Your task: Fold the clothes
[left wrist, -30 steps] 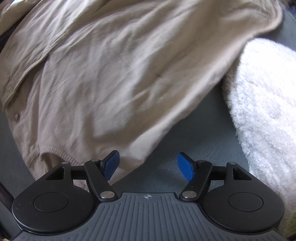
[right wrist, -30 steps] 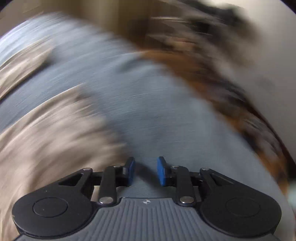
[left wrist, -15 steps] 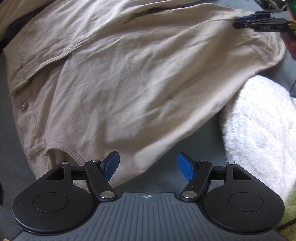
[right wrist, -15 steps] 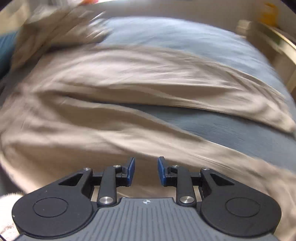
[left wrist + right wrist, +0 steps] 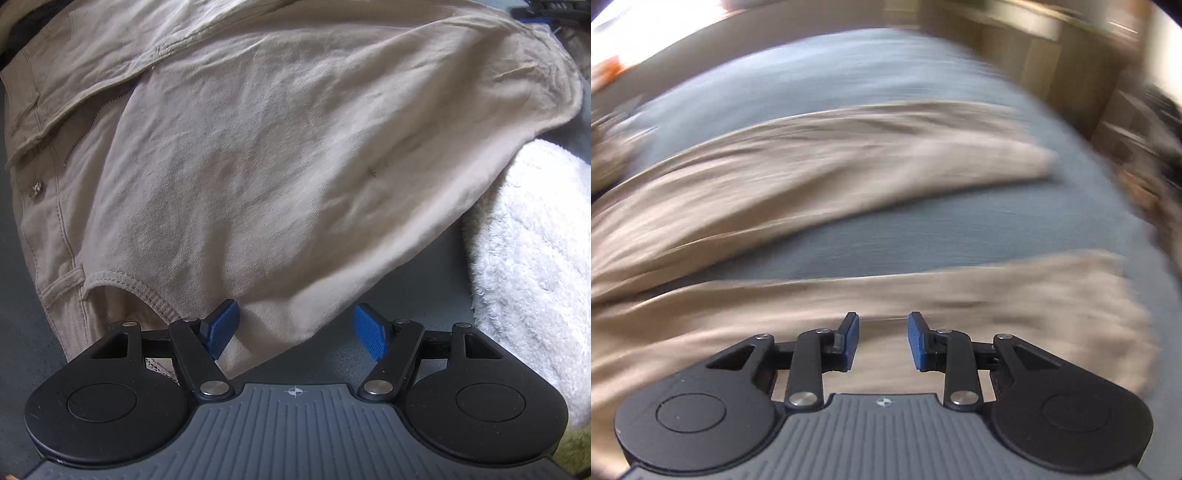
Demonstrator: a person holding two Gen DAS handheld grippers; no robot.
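Observation:
Beige trousers (image 5: 277,166) lie spread on a grey bed cover (image 5: 417,288), fly, button and waistband towards the left. My left gripper (image 5: 295,326) hangs above the trousers' near edge, pointing down, jaws wide open and empty; its left pad (image 5: 223,326) is over the cloth. In the blurred right wrist view, the trousers' two legs (image 5: 831,177) run across the grey cover (image 5: 923,240). My right gripper (image 5: 883,339) is over the nearer leg (image 5: 960,295), its jaws opening, a narrow gap and nothing between the pads.
A white fluffy towel or blanket (image 5: 535,240) lies to the right of the trousers, partly under their edge. A black and blue gripper tip (image 5: 543,11) shows at the top right corner. Wooden furniture (image 5: 1071,55) stands beyond the bed.
The left view has pulled back, showing more of the waistband, fly and button. The right gripper swung fast from the bare cover to above the trouser legs, and its gap looks slightly wider.

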